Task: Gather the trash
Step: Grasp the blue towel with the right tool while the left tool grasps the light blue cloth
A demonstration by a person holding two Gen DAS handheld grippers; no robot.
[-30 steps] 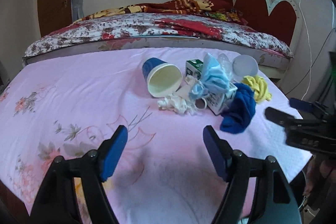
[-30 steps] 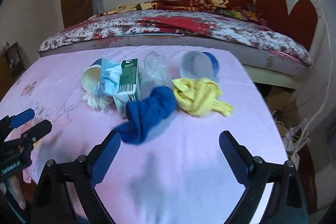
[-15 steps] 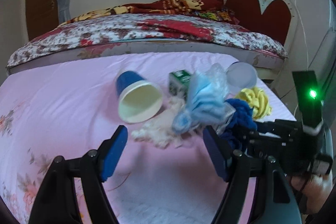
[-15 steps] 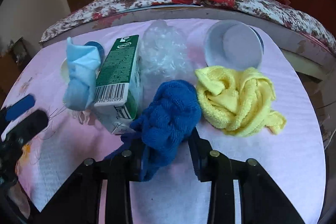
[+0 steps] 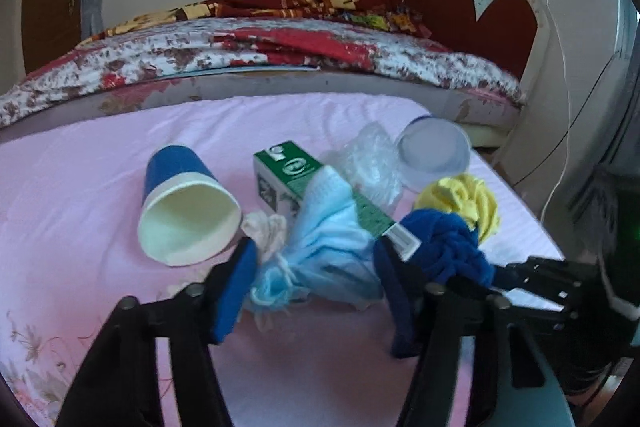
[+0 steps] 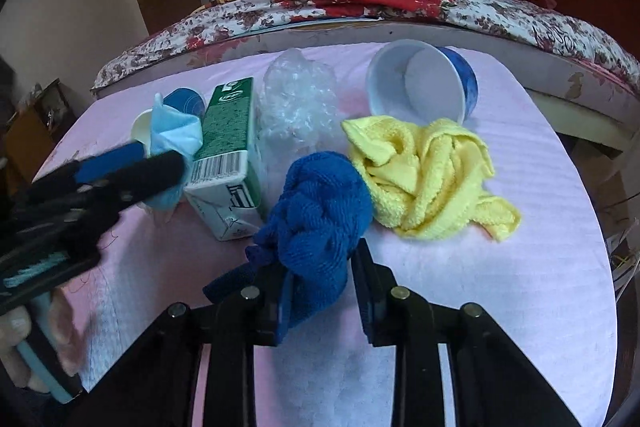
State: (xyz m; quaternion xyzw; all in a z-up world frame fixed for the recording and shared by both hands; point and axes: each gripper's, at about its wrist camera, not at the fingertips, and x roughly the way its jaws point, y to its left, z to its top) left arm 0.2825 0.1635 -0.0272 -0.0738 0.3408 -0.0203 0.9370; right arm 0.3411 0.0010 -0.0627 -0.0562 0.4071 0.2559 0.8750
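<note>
**Both grippers close in on the pile**

Since a second ago both grippers have come forward from bare pink cloth to the heap, and both sets of jaws have narrowed. Nearest, the right gripper (image 6: pixel 320 279) pinches the blue towel (image 6: pixel 320 211), its pads pressing the lower end of the bundle. The left gripper (image 5: pixel 314 281) has just been closing, with the crumpled face mask (image 5: pixel 324 251) between its fingers; the left pad touches the mask's edge, but whether the right pad presses cannot be told.

Just beside the mask lie a white tissue wad (image 5: pixel 266 231) and a blue paper cup (image 5: pixel 184 203) on its side, mouth toward the camera. The green carton (image 6: pixel 228 155) lies between mask and towel, the mask draped over it. The yellow cloth (image 6: pixel 424 175) touches the towel's right side. Behind them sit crumpled clear plastic (image 6: pixel 298 103) and a second tipped cup (image 6: pixel 420 83). All rest on the pink cloth (image 6: pixel 500 291); a bed (image 5: pixel 280 55) lies beyond.
</note>
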